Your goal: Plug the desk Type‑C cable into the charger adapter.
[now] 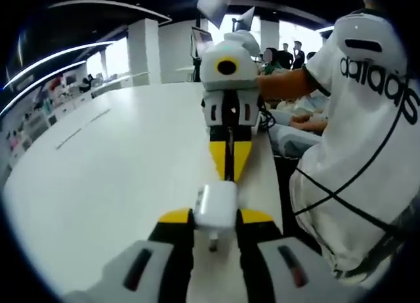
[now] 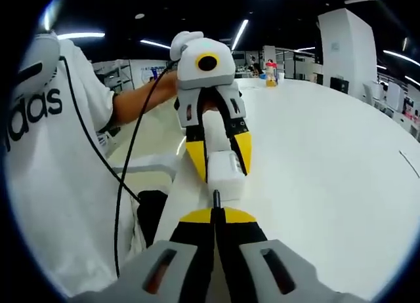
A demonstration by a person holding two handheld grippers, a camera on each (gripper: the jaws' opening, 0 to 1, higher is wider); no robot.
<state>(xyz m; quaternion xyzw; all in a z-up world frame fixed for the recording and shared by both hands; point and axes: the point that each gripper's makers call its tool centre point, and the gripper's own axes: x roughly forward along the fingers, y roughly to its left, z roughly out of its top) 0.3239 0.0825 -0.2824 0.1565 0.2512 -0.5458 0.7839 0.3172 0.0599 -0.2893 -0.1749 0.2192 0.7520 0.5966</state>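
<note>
Left hand-held gripper (image 1: 215, 219) clamps charger adapter (image 1: 214, 208), facing cable plug (image 2: 216, 198).

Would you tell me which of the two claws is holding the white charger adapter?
The left claw: its jaws clamp the white adapter. The right claw pinches the dark cable plug, pointed at the adapter.

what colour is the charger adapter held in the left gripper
White. The charger adapter shows best in the left gripper view, clamped in the left gripper.

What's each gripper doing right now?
Left gripper: shut on the white charger adapter.
Right gripper: shut on the Type-C cable plug, tip just short of the adapter.
</note>
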